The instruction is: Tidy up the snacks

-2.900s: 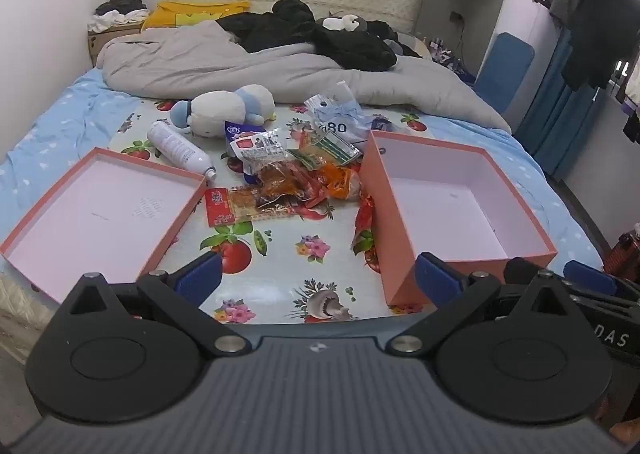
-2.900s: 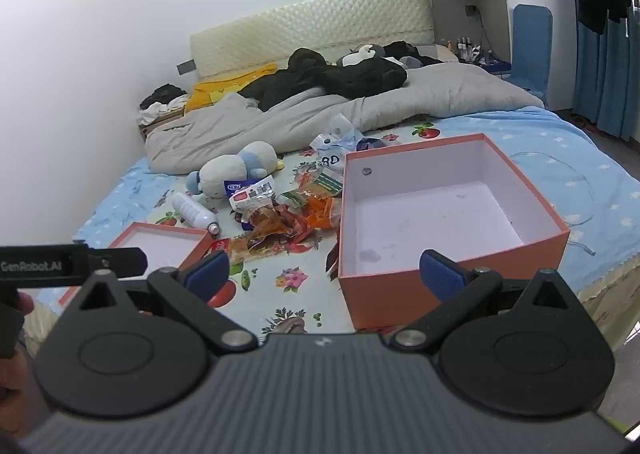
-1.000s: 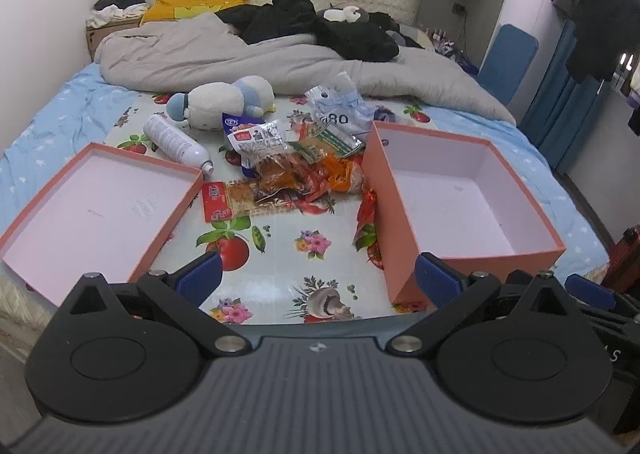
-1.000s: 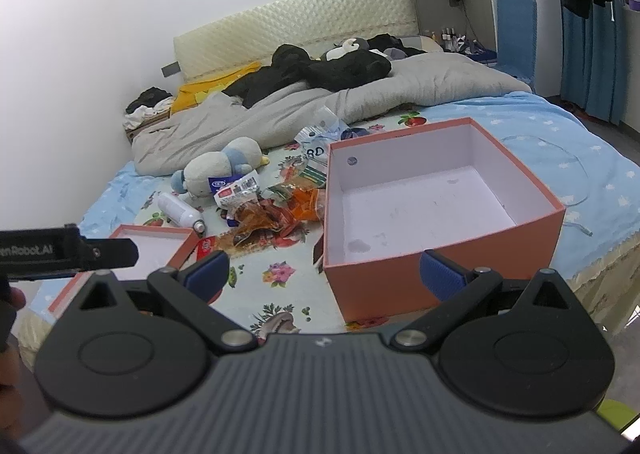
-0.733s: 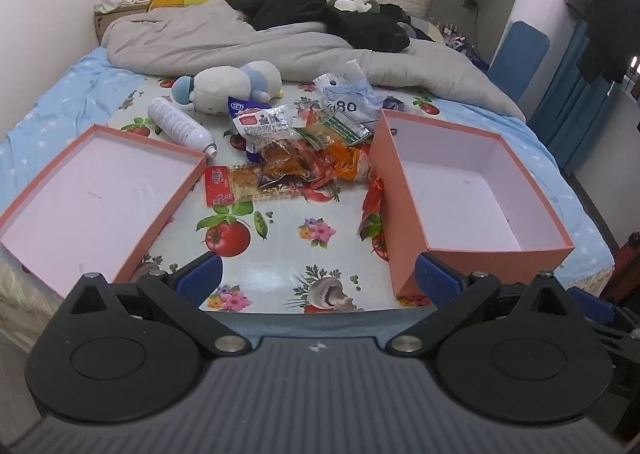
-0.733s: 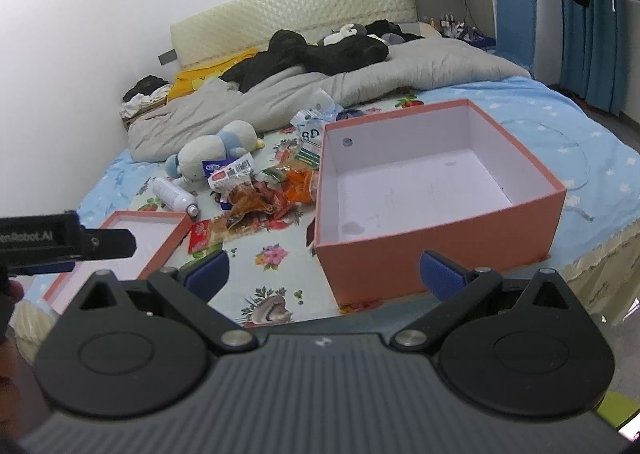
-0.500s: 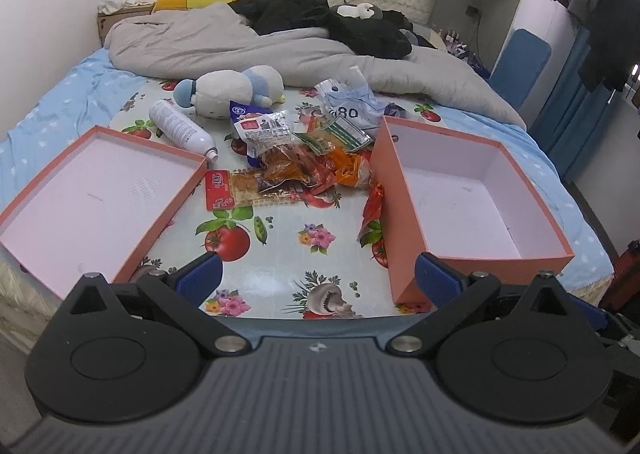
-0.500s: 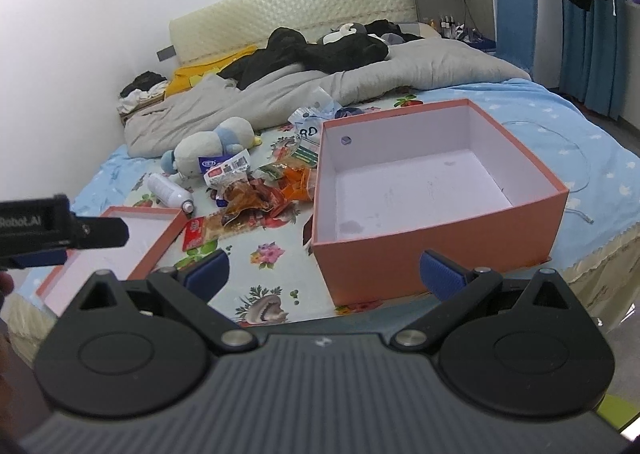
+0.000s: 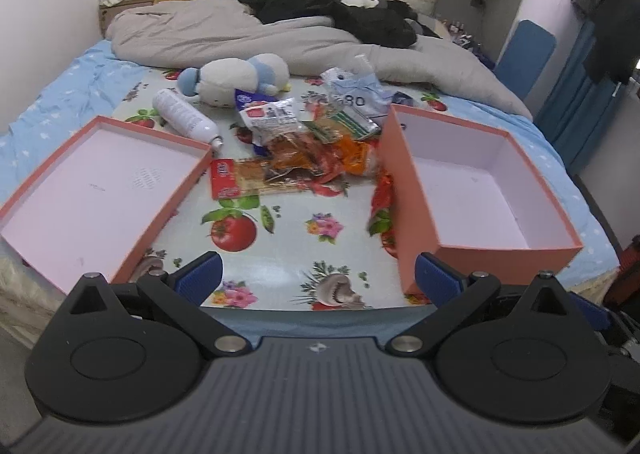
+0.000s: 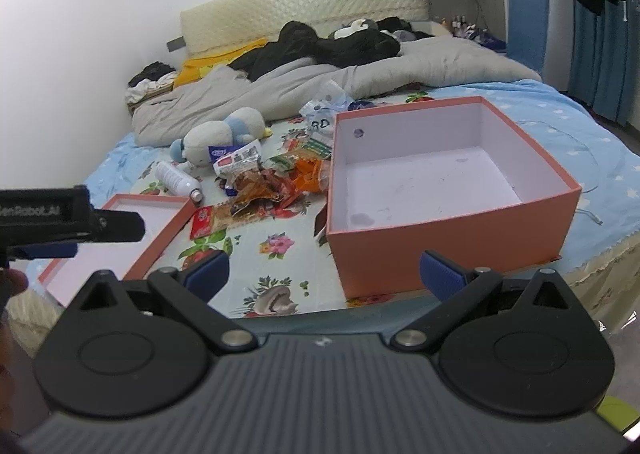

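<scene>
A pile of snack packets (image 9: pixel 304 150) (image 10: pixel 272 182) lies on a floral mat on the bed, between a shallow orange lid (image 9: pixel 100 190) (image 10: pixel 132 234) on the left and a deep orange box (image 9: pixel 472 190) (image 10: pixel 440 182) on the right. Both containers hold nothing. A flat red-ended packet (image 9: pixel 240 182) lies nearest the lid. My left gripper (image 9: pixel 318 280) hangs open over the mat's front edge, well short of the snacks. My right gripper (image 10: pixel 324 274) is open too, just in front of the deep box's near wall. Neither holds anything.
A white bottle (image 9: pixel 184 116) and a plush toy (image 9: pixel 236 78) lie behind the lid, a crumpled plastic bag (image 9: pixel 356 94) behind the snacks. A grey duvet (image 9: pixel 248 34) and dark clothes fill the bed's far half. A blue chair (image 9: pixel 528 54) stands at right.
Both grippers have drifted slightly forward toward the bed, so the boxes and snacks look a little larger. Both stay open and nothing on the mat has moved.
</scene>
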Demonstrator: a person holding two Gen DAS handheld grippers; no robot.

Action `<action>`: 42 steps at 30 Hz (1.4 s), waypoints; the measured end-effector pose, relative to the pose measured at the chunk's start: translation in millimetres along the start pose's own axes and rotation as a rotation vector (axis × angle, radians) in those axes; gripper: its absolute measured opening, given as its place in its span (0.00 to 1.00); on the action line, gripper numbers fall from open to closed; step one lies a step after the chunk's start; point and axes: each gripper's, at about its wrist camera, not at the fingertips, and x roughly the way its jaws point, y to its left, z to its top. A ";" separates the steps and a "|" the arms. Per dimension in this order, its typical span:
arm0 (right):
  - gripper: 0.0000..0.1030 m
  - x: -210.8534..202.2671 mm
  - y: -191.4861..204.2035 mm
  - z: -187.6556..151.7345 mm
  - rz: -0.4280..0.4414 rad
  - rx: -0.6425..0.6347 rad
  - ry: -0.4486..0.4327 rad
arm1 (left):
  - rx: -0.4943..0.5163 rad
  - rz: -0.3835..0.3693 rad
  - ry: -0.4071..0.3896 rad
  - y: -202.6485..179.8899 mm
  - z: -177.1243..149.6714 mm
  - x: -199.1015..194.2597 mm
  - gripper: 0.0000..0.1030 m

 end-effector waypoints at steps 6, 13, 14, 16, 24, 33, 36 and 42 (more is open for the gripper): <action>1.00 5.3 2.2 -4.4 0.015 -0.012 -0.006 | 0.000 0.008 0.001 1.3 3.9 8.8 1.00; 0.81 26.5 -4.2 -14.7 0.022 0.013 0.066 | 0.075 -0.004 -0.019 -3.1 7.8 20.0 1.00; 0.79 28.0 -3.9 -16.1 0.014 0.011 0.065 | 0.085 -0.011 -0.007 -3.7 9.0 23.2 1.00; 0.76 29.4 -3.8 -17.6 0.013 0.016 0.060 | 0.094 -0.023 0.018 -1.2 11.1 29.8 1.00; 0.76 42.1 6.0 -17.9 -0.009 -0.008 0.026 | 0.085 -0.019 0.036 13.9 13.6 53.5 1.00; 0.73 63.5 22.6 -19.3 -0.017 -0.030 0.039 | 0.045 -0.024 0.109 31.8 12.2 87.7 1.00; 0.71 63.9 33.1 -21.2 -0.014 -0.091 -0.012 | 0.026 -0.014 0.112 39.4 12.7 98.3 1.00; 0.71 77.2 53.0 -19.3 -0.012 -0.165 -0.036 | -0.008 0.022 0.125 58.2 16.7 119.5 1.00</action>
